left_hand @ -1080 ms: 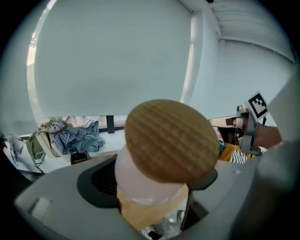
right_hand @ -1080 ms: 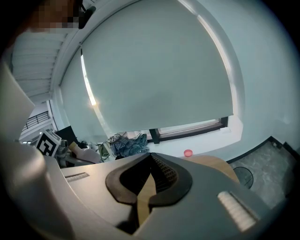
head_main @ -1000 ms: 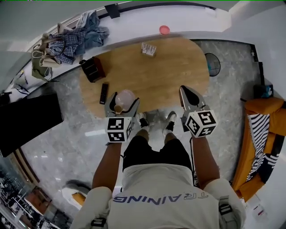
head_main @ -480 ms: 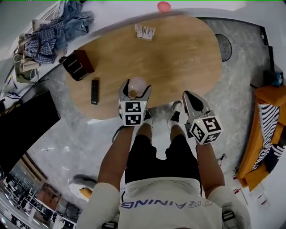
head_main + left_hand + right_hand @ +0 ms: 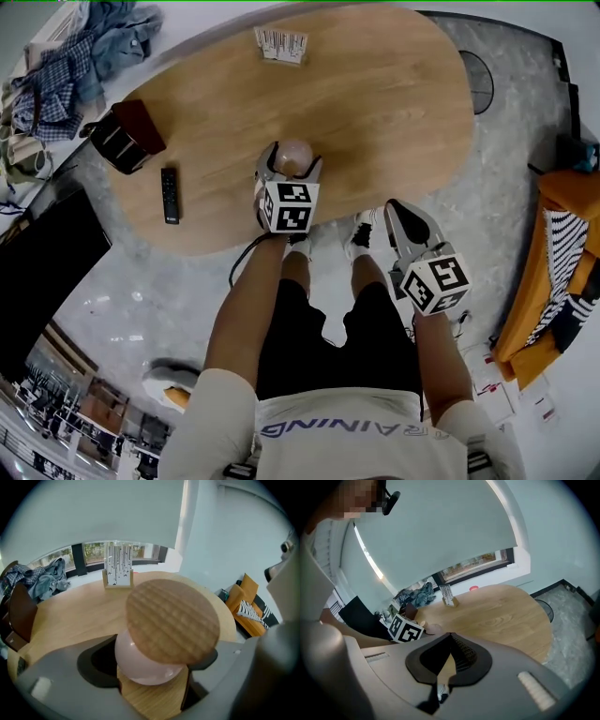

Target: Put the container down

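Now the container [image 5: 171, 620], clamped in the left gripper [image 5: 292, 161], is lowered near the table [image 5: 375, 112], so set-down is neared. The right gripper [image 5: 400, 210] is kept closed and empty.

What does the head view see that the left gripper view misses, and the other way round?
Only the head view shows the remote, the person's legs, the right gripper and the grey floor. Only the left gripper view shows the wooden lid face-on and the windows behind the table. Both show the pink container held by the left gripper, the table and the white card stand.
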`<state>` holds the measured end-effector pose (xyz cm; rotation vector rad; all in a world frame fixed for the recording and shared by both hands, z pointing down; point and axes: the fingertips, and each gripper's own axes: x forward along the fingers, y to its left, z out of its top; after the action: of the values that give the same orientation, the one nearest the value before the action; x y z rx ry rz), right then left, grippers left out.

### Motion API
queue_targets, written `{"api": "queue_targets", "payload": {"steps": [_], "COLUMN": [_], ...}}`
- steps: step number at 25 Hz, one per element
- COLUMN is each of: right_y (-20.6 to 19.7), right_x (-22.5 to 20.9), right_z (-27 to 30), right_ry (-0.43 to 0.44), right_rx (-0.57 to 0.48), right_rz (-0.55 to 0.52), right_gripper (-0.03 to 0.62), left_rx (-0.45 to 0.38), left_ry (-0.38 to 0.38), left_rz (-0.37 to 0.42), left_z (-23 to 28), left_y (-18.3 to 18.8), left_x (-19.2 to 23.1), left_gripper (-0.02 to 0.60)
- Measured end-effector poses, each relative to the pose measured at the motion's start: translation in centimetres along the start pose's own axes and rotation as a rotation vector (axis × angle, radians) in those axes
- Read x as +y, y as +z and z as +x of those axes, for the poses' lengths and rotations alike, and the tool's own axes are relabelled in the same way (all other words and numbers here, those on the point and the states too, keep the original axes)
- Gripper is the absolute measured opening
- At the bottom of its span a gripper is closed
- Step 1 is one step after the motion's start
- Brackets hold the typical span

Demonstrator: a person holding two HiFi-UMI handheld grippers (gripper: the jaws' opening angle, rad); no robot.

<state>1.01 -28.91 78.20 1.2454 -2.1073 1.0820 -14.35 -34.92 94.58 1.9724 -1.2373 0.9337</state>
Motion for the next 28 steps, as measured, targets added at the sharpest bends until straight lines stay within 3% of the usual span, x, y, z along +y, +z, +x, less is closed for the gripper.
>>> {"api": "queue_targets", "payload": {"steps": [10,15,25,28], "right_y": [-0.3,0.2,5.7,8.0], "right_x": [-0.4,0.2,2.4,3.8], "right_z": [0.1,-0.9,-5.1,-6.9], "right_ry": [0.017,0.042,0.071,0.087], "right_rx": [-0.004,-0.01,-0.087,-0.129], "right_rz": [0.026,0.015,-0.064,-0.092], "right_gripper": [0.015,0.015,0.015,0.015], "left_rx": [0.048,-0.011,-0.078,-0.131], "left_ry": [0.044,0.038,-0.03,-0.077], "left_rz": [0.021,0.023,-0.026,-0.01], "left_z": [2.2,0.6,-11.5,-16.8], "left_y": [-0.4,1.4,7.1,9.9], "left_x": [-0.4,-0.5,-2.1,-3.6], "left_gripper": [0.402,0.437,0.447,0.329]}}
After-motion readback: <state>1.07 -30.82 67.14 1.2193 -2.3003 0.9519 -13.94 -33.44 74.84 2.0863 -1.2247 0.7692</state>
